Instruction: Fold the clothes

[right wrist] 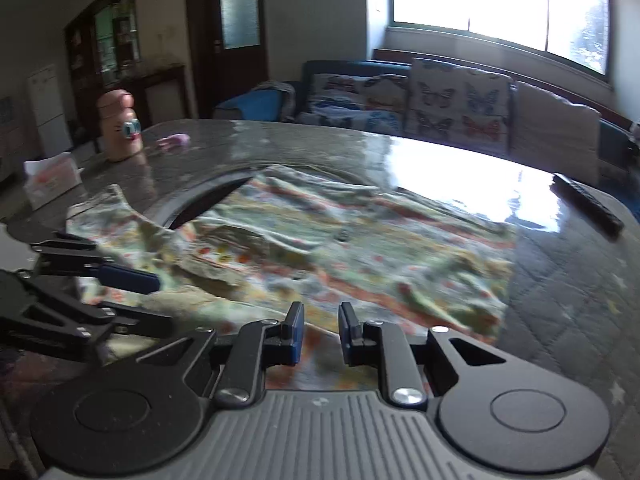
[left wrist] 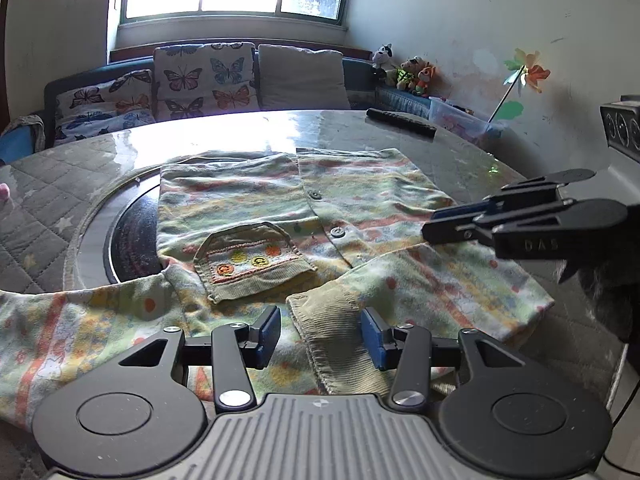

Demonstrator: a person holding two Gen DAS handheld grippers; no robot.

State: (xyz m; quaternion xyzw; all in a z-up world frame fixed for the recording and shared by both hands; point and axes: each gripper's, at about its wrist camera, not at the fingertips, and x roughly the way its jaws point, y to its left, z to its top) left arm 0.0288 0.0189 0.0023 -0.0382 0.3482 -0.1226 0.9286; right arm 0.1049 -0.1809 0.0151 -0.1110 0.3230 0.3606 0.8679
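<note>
Pastel striped cotton, a child's buttoned shirt [left wrist: 304, 216] lies spread face up at the middle of the round table [left wrist: 80, 184], partly over its dark inset disc. The left gripper [left wrist: 320, 334] hovers over the corduroy cuff [left wrist: 340, 344] near the table's near edge, jaws spread, holding nothing. The right gripper [right wrist: 320, 334] hangs over the shirt's hem, jaws parted and empty; raised letters on its finger seem to read "DAS". A black remote [left wrist: 402, 122] lies by the far edge.

The left hand-held gripper [left wrist: 320, 334] hovers low, its jaws spread wide. The right hand-held gripper [right wrist: 321, 332] sits just beside it, jaws narrowly parted.
</note>
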